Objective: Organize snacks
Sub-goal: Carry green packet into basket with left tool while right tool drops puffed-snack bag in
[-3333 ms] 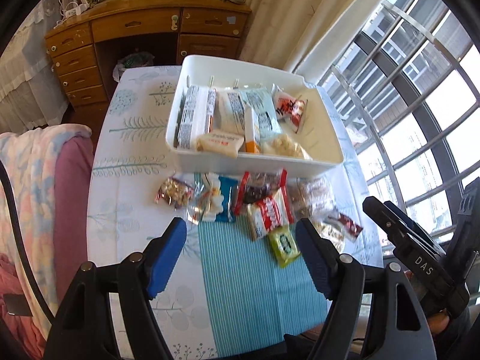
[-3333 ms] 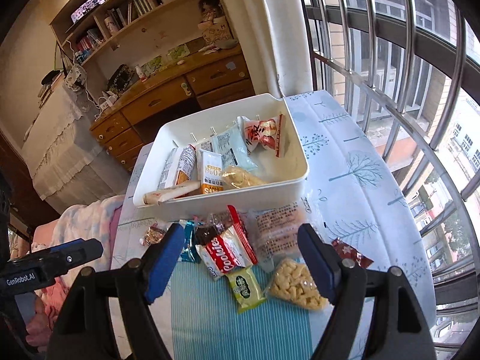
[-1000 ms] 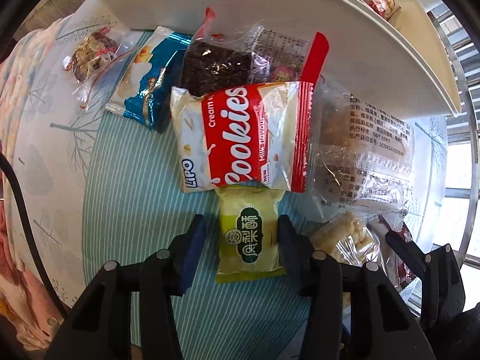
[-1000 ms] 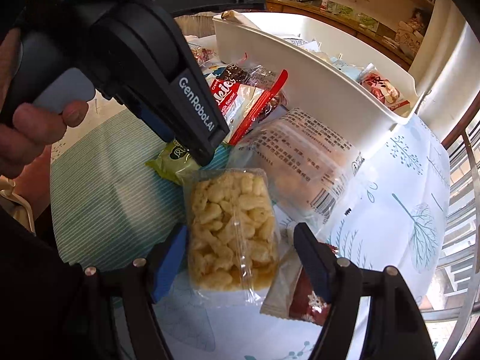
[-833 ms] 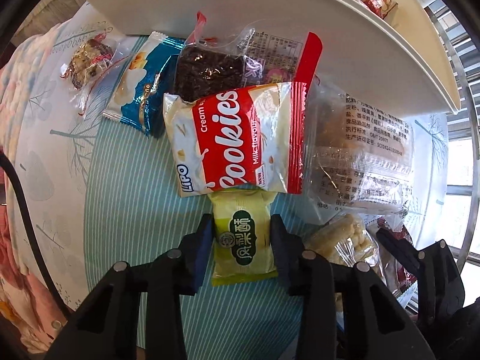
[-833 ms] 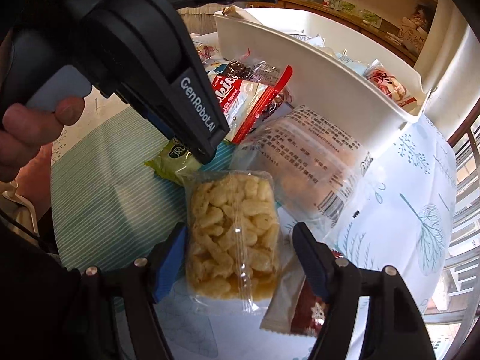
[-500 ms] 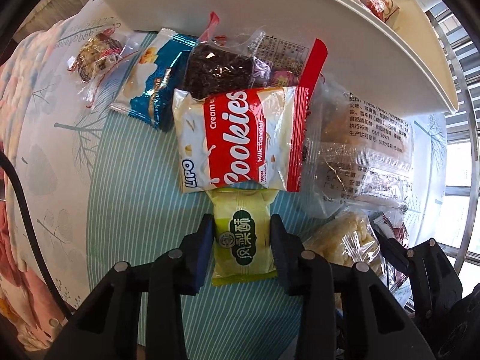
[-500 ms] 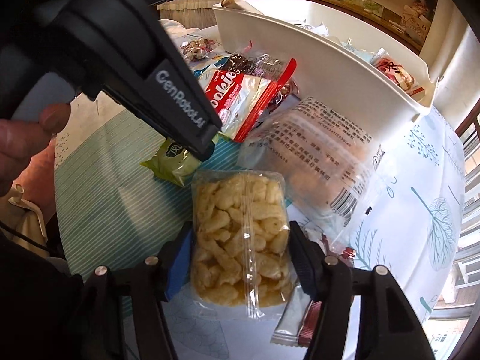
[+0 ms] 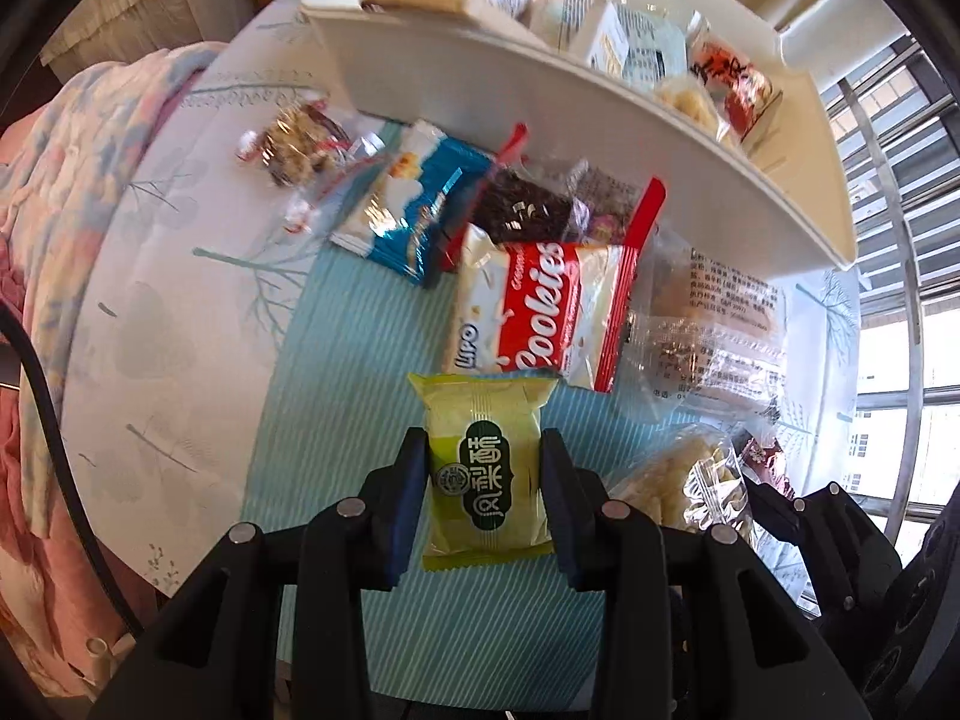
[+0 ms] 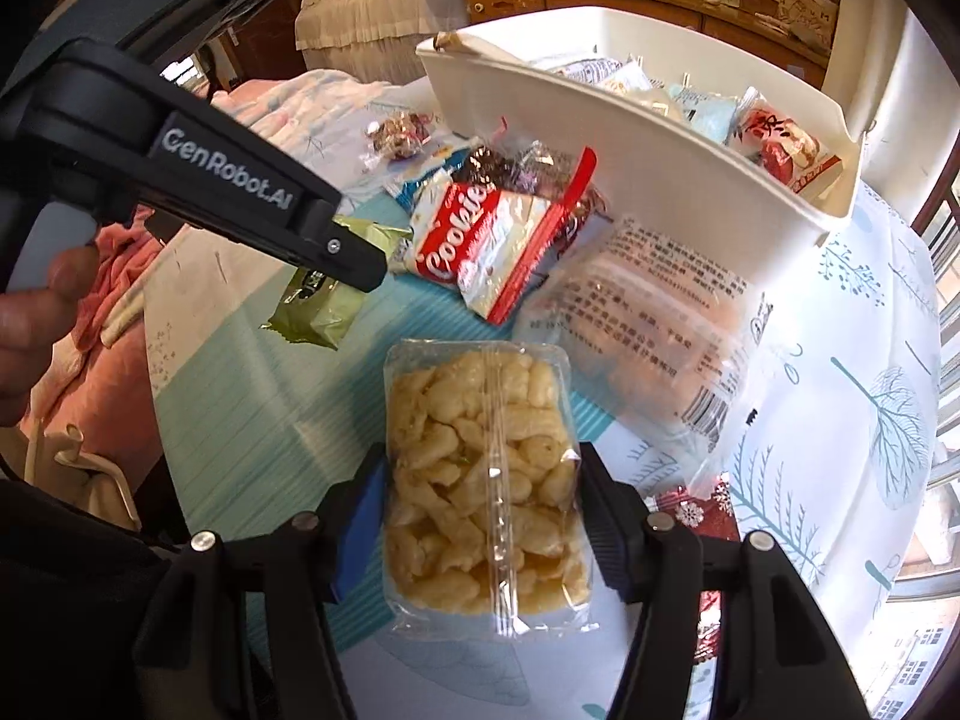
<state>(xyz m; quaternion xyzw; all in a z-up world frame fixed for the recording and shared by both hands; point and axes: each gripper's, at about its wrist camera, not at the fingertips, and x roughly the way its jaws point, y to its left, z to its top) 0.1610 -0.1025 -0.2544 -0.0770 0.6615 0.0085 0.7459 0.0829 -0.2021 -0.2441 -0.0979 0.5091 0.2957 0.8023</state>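
Observation:
My left gripper [image 9: 485, 468] is shut on a small green snack packet [image 9: 485, 468] and holds it just above the teal striped mat [image 9: 336, 396]. In the right wrist view the same green packet [image 10: 318, 312] hangs under the left gripper's black body. My right gripper [image 10: 480, 498] is shut on a clear pack of yellow puffed snacks [image 10: 480, 468], its blue pads pressing both sides. The white bin [image 9: 600, 114] holding several snacks stands behind the loose pile. A red and white Cookies pack [image 9: 540, 312] lies in front of the bin.
A blue packet [image 9: 414, 210], a dark chocolate pack [image 9: 528, 204], a clear labelled bag [image 9: 708, 324] and a small nut candy pack [image 9: 294, 144] lie on the table. A red wrapper [image 10: 690, 510] sits near the right gripper. Pink blanket at left, window bars at right.
The left gripper closed on the green packet and lifted it off the mat. The right gripper closed on the puffed snack pack.

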